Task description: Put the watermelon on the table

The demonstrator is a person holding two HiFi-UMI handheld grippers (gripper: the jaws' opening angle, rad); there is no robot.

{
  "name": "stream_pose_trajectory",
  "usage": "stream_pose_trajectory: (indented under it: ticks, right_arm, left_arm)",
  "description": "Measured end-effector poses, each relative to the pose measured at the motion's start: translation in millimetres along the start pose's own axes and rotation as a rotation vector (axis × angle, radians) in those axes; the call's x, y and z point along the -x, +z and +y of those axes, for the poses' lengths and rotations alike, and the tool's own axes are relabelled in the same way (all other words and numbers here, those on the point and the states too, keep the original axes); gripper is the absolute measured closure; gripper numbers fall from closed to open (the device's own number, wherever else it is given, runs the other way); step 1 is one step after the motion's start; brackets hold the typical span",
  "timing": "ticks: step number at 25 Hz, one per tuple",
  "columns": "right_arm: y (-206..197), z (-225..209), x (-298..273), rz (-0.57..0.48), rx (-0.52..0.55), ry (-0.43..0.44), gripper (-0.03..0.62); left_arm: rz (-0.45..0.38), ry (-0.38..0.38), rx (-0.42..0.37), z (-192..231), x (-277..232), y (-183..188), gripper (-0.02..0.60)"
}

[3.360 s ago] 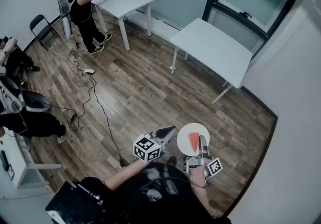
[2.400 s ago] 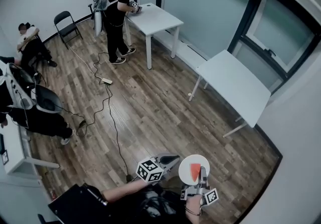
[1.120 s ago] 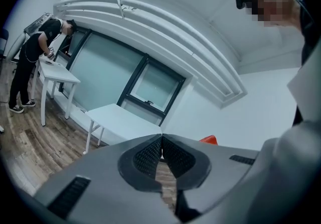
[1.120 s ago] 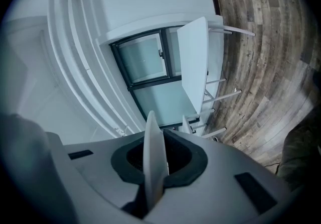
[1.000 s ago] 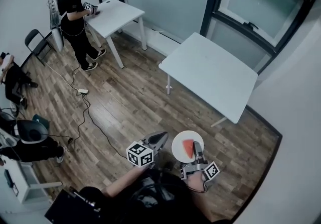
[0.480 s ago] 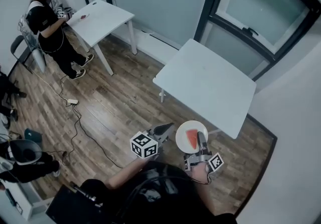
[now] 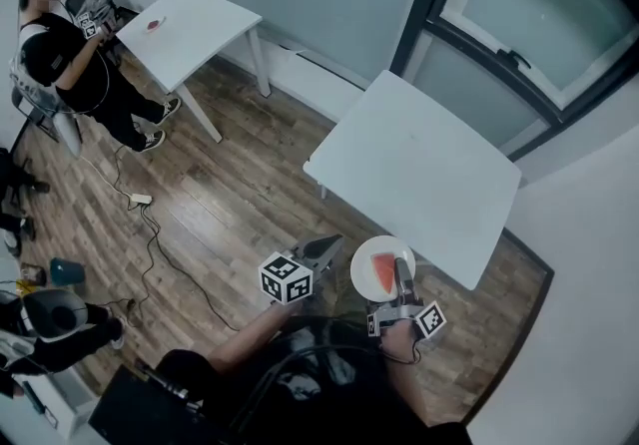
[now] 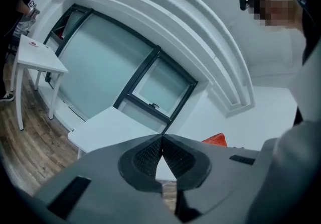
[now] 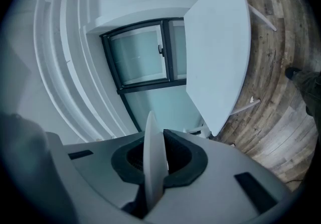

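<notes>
A red watermelon slice [image 7: 384, 271] lies on a small white plate [image 7: 370, 276]. My right gripper [image 7: 400, 269] is shut on the plate's near rim and holds it level over the wooden floor, just short of the near edge of the white table [image 7: 414, 169]. In the right gripper view the plate [image 9: 153, 160] stands edge-on between the pads, with the table [image 9: 220, 42] ahead. My left gripper [image 7: 323, 251] hangs to the left of the plate, shut and empty. From the left gripper view, the closed left gripper [image 8: 161, 141] points at the table [image 8: 113, 130], and the watermelon [image 8: 215, 140] peeks out at the right.
A second white table [image 7: 195, 24] stands at the far left with a person [image 7: 60, 64] beside it. A cable [image 7: 170, 243] runs across the wooden floor. A dark-framed window [image 7: 519, 44] is behind the near table, and a white wall [image 7: 599, 263] is on the right.
The near table has come closer and now lies just beyond the plate. Both grippers and the plate with the watermelon have travelled toward it, with the grip unchanged.
</notes>
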State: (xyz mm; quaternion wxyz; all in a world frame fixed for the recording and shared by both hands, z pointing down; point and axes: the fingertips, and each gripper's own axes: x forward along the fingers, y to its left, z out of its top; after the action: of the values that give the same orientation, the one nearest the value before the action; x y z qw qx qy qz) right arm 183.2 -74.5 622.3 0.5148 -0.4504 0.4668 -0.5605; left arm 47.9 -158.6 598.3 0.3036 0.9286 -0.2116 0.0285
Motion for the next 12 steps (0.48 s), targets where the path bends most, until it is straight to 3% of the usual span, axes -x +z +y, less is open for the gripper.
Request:
stream_pose_trajectory:
  ticks: [5,12]
  right_arm:
    - [22.7,-1.8,-69.4,0.074,0.004,-0.037,0.565]
    - [80.8,8.3,-167.5,0.136,0.044,-0.012,0.566]
  left_arm:
    - [-0.009,0.059,0.044,43.1,-36.1,21.3,0.586]
    - [-0.009,0.132,0.069,91.6,-112.8,61.8,0.586]
